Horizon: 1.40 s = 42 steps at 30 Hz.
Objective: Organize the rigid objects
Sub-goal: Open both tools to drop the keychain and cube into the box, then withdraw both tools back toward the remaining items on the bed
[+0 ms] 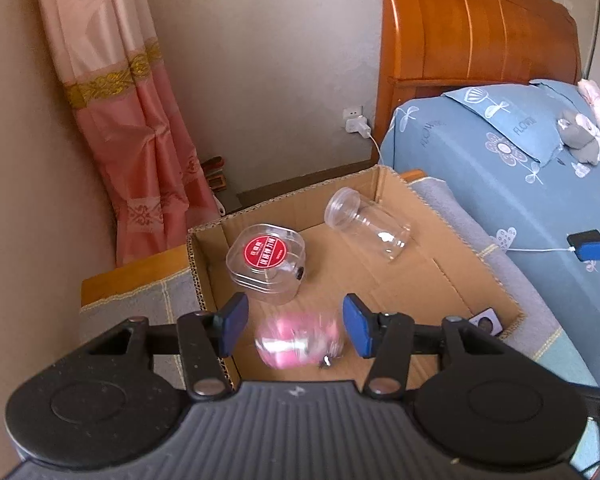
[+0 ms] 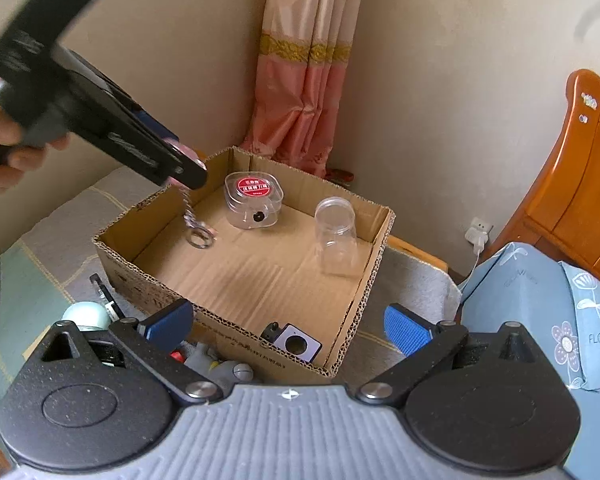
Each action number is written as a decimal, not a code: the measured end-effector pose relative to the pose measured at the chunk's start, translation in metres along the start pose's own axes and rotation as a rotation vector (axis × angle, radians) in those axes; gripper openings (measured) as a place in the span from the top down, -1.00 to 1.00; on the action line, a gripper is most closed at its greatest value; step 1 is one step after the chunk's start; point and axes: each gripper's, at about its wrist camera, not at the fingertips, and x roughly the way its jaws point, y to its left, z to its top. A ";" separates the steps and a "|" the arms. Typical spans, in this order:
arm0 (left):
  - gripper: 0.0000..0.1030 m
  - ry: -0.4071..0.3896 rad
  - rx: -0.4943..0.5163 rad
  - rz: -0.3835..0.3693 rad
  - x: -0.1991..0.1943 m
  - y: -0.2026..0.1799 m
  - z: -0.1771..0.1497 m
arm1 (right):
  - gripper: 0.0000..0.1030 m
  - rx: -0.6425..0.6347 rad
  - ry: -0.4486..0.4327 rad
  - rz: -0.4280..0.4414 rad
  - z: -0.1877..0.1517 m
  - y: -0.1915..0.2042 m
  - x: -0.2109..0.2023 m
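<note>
1. Along the right side, a bed [image 1: 480,184] in a blue flowered sheet stands against a wooden headboard [image 1: 480,28].
2. In the corner hangs a pink curtain [image 1: 120,100] with a gold band.
3. A grey and teal blanket [image 2: 32,248] covers the surface beside the bed.
4. An open cardboard box [image 2: 364,292] sits on the blanket.
5. The right gripper [image 2: 288,328] hangs over the box's near wall. Its fingers stand wide with nothing between them.
6. The left gripper [image 1: 295,329], held in a hand [image 2: 4,148], points down over the box's left wall. Its fingers [image 1: 232,328] stand narrow.
7. A clear jar [image 1: 366,226] lies on its side on the box floor near the far right corner, lid toward the far wall.
8. A clear case [image 1: 266,264] with a red round label sits near the far left corner, well apart from the jar.
9. A pink keychain [image 1: 300,340] sits between the left fingers, blurred while they are sharp. A thin gap shows at the left pad. In the right wrist view its chain and ring [image 2: 198,236] dangle inside the box, above the floor.
10. A white square thing [image 2: 296,344] with a dark round hole lies in the box's near right corner.
11. Outside the near wall lie a pale green ball [image 2: 86,316] and a grey toy [image 2: 228,368].
</note>
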 end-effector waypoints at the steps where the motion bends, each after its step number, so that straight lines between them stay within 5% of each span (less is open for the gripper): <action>1: -0.38 0.002 -0.006 -0.005 0.000 0.002 -0.001 | -1.00 0.001 -0.005 0.000 -0.001 0.000 -0.003; 3: -0.87 -0.007 -0.018 0.004 -0.001 0.005 -0.005 | -1.00 0.007 -0.012 0.000 -0.003 0.000 -0.007; 4: -0.91 -0.019 -0.019 0.016 -0.003 0.005 -0.008 | -1.00 0.009 -0.016 0.000 -0.004 0.000 -0.009; 16: -0.97 -0.071 0.000 0.072 -0.039 -0.002 -0.039 | -1.00 0.132 -0.021 -0.012 -0.034 0.003 -0.017; 29: -0.98 -0.067 -0.053 0.084 -0.059 -0.019 -0.112 | -1.00 0.401 -0.024 -0.094 -0.115 0.034 -0.014; 42: -0.98 -0.025 -0.166 0.097 -0.055 -0.023 -0.171 | -1.00 0.390 -0.001 -0.108 -0.134 0.045 -0.008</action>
